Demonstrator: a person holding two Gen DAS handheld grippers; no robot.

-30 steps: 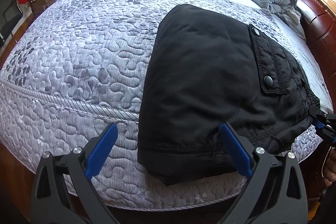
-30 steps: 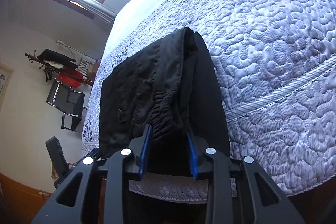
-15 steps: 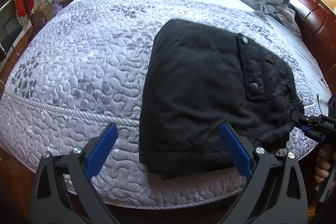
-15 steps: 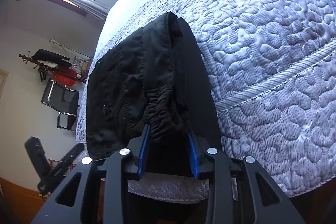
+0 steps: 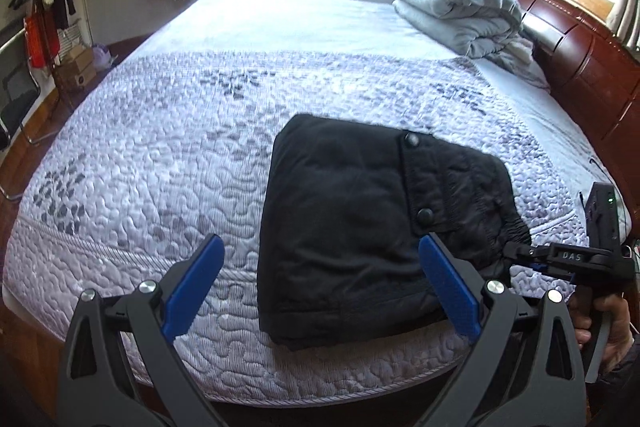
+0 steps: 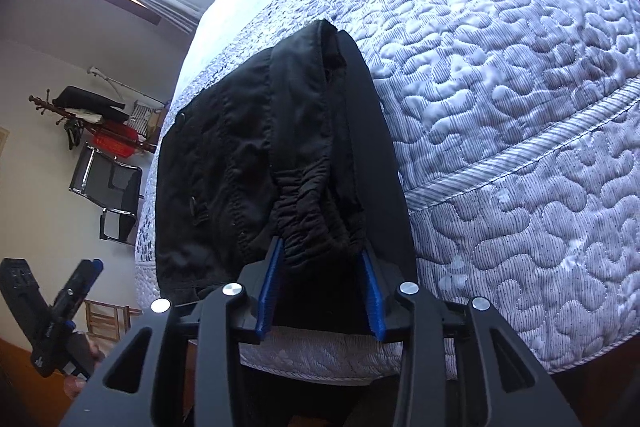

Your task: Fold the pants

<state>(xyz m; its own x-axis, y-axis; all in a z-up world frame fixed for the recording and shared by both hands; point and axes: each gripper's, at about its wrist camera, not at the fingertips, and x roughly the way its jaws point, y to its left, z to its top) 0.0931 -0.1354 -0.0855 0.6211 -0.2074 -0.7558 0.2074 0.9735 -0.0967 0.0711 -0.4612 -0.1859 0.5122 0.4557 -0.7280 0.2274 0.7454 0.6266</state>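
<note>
The black pants (image 5: 352, 227) lie folded in a compact stack near the front edge of the bed, pocket flap with two snaps on top. My left gripper (image 5: 320, 287) is open and empty, held back above the bed's edge in front of the stack. My right gripper (image 6: 322, 291) is shut on the bunched elastic waistband (image 6: 316, 223) at the stack's right end; it also shows in the left wrist view (image 5: 520, 255). The pants (image 6: 248, 155) fill the middle of the right wrist view.
The quilted grey bedspread (image 5: 160, 155) covers the bed. Folded grey bedding (image 5: 460, 3) lies at the far right by the dark wooden headboard (image 5: 592, 75). A chair (image 6: 108, 187) and a coat rack (image 6: 88, 115) stand by the wall.
My left gripper has drawn back and up from the pants, so more of the bed and room shows. My right gripper keeps its hold on the waistband.
</note>
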